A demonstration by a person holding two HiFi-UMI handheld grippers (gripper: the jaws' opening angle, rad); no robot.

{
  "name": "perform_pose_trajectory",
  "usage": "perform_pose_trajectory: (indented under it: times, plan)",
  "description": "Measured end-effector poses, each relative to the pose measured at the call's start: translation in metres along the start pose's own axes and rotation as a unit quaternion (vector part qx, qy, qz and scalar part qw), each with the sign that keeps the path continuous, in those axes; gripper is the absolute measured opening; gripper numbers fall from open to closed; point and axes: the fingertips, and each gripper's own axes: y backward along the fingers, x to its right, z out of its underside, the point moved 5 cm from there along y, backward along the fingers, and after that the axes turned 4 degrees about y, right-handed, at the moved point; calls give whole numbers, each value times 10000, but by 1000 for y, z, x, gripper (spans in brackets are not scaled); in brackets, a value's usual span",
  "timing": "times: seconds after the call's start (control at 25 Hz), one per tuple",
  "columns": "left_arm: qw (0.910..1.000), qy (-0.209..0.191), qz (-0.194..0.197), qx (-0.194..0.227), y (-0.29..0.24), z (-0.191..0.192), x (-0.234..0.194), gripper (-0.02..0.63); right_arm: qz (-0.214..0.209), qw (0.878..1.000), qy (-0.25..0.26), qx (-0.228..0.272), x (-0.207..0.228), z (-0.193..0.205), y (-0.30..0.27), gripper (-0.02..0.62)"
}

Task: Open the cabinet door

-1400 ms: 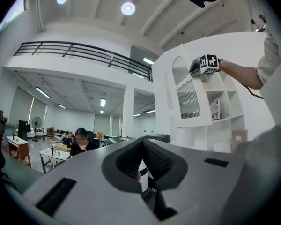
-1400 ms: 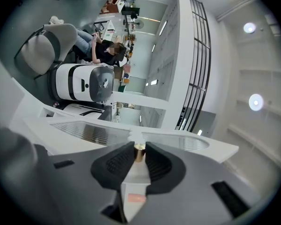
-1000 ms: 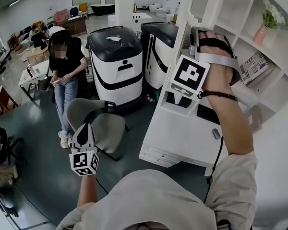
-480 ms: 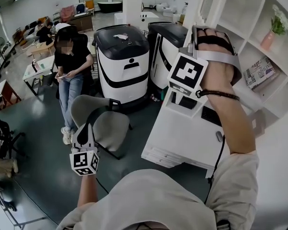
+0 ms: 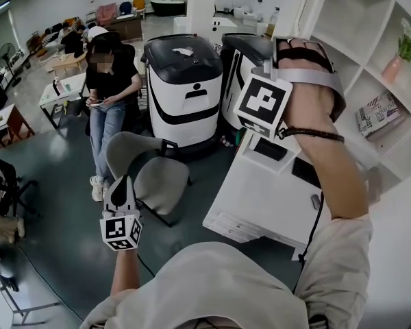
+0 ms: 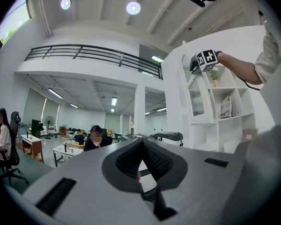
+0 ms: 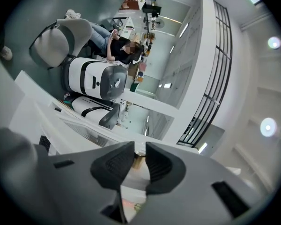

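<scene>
Cabinet (image 5: pixel 359 26) white; door (image 6: pixel 196 102) white frame, ribbed glass. Knob (image 7: pixel 138 161) brass. Left gripper (image 6: pixel 141 159) and right gripper (image 7: pixel 139 154) grey, pads (image 7: pixel 113 165) black, fine-textured. Marker cubes (image 5: pixel 120 232) black-and-white squares. Robots (image 5: pixel 181 88) white bodies, black tops. Chair (image 5: pixel 147 170) grey. Floor (image 5: pixel 61 218) dark grey-green. Vase (image 5: pixel 395 67) pink, plant (image 5: pixel 409 43) green. Person (image 5: pixel 108 94): black top, blue jeans.

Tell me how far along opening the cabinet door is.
Done: the right gripper is shut on the door's brass knob. In hand: the cabinet door looks swung partly out from the shelves. Left: pull it fully open. The left gripper hangs low, shut and empty.
</scene>
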Motion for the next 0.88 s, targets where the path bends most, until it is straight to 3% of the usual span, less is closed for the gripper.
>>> perform_pose_trajectory:
  times: [0.24, 0.36, 0.88]
  plan:
    - [9998, 37, -192, -32, 7, 5, -10, -2, 92, 9996, 132, 235, 3, -17, 0, 54]
    - [9996, 38, -269, -27, 11, 4, -14, -2, 137, 9992, 138, 355, 7, -24, 1, 3]
    - [9992, 23, -403, -34, 20, 4, -11, -2, 186, 9975, 55, 686, 10, -24, 5, 5]
